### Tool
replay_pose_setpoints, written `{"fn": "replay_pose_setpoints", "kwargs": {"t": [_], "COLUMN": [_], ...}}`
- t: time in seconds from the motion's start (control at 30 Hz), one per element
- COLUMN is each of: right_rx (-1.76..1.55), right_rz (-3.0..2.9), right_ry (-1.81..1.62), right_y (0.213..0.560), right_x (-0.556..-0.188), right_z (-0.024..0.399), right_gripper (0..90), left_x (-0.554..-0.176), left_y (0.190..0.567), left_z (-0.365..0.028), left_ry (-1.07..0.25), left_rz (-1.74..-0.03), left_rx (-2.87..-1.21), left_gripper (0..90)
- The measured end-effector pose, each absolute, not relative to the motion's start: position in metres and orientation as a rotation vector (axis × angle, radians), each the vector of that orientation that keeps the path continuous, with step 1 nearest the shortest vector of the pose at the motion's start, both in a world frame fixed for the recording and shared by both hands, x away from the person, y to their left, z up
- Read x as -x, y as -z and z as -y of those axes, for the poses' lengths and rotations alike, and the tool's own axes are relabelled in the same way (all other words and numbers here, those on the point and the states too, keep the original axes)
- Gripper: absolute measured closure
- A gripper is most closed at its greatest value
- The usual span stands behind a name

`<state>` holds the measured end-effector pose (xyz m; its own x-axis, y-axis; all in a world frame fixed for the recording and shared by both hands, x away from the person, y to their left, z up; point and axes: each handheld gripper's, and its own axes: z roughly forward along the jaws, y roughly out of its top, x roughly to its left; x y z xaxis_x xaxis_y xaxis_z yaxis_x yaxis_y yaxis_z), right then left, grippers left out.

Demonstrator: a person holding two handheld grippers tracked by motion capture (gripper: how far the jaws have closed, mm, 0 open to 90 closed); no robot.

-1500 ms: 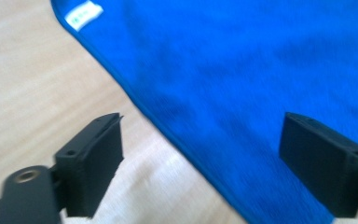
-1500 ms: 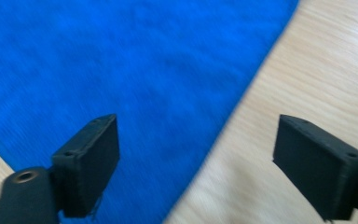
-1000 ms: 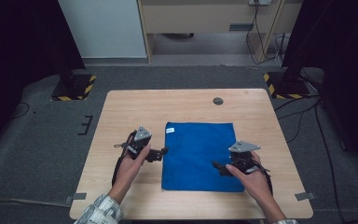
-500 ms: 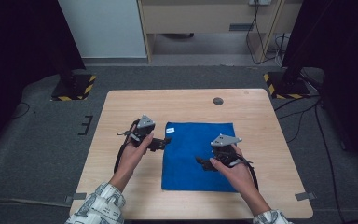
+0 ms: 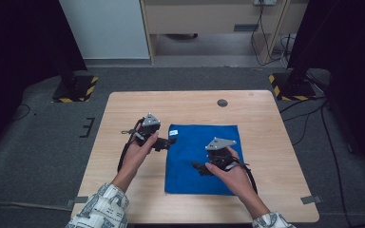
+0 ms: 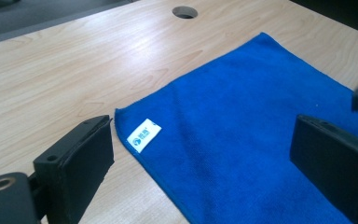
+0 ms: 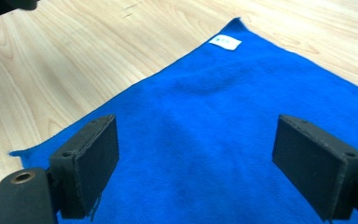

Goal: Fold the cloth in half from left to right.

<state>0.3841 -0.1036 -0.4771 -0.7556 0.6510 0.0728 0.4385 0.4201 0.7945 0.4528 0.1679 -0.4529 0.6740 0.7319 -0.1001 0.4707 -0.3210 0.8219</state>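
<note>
A blue cloth lies flat on the wooden table, with a white label near its far left corner. My left gripper hovers at that corner, jaws wide open, one on each side of the cloth's edge. My right gripper is over the near middle of the cloth, pointing toward the label. Its jaws have just been closing slightly but still stand open. Nothing is pressed between them and the cloth lies below.
A round cable hole sits in the table's far side beyond the cloth. Bare wood surrounds the cloth on all sides. Dark stands with yellow-black bases flank the table on the grey floor.
My right gripper has moved left from the cloth's right edge to over its near middle. The left gripper has shifted slightly up and toward the cloth's far left corner.
</note>
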Motion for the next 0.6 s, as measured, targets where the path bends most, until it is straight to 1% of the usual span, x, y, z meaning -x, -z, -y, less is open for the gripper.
{"fn": "replay_pose_setpoints", "kwargs": {"t": [0.23,0.4,0.47,0.57,0.6], "right_rx": [-0.93,-0.9,-0.891,-0.853,-0.853], "right_rz": [-2.485,-2.523,-2.533,-2.55,-2.55], "right_ry": [-1.234,-1.22,-1.222,-1.234,-1.234], "right_y": [0.481,0.485,0.486,0.489,0.489], "right_x": [-0.381,-0.377,-0.374,-0.369,-0.369], "right_z": [0.089,0.075,0.069,0.056,0.056], "right_gripper": [14.9,17.6,20.4,30.8,30.8], "left_x": [-0.459,-0.462,-0.463,-0.465,-0.465], "left_y": [0.448,0.445,0.445,0.444,0.444], "left_z": [-0.175,-0.177,-0.177,-0.179,-0.179], "left_ry": [-0.38,-0.392,-0.391,-0.392,-0.392], "left_rz": [-0.956,-0.956,-0.965,-0.972,-0.972], "left_rx": [-1.963,-1.976,-1.97,-1.972,-1.972], "left_gripper": [5.4,5.5,5.5,5.5,5.5]}}
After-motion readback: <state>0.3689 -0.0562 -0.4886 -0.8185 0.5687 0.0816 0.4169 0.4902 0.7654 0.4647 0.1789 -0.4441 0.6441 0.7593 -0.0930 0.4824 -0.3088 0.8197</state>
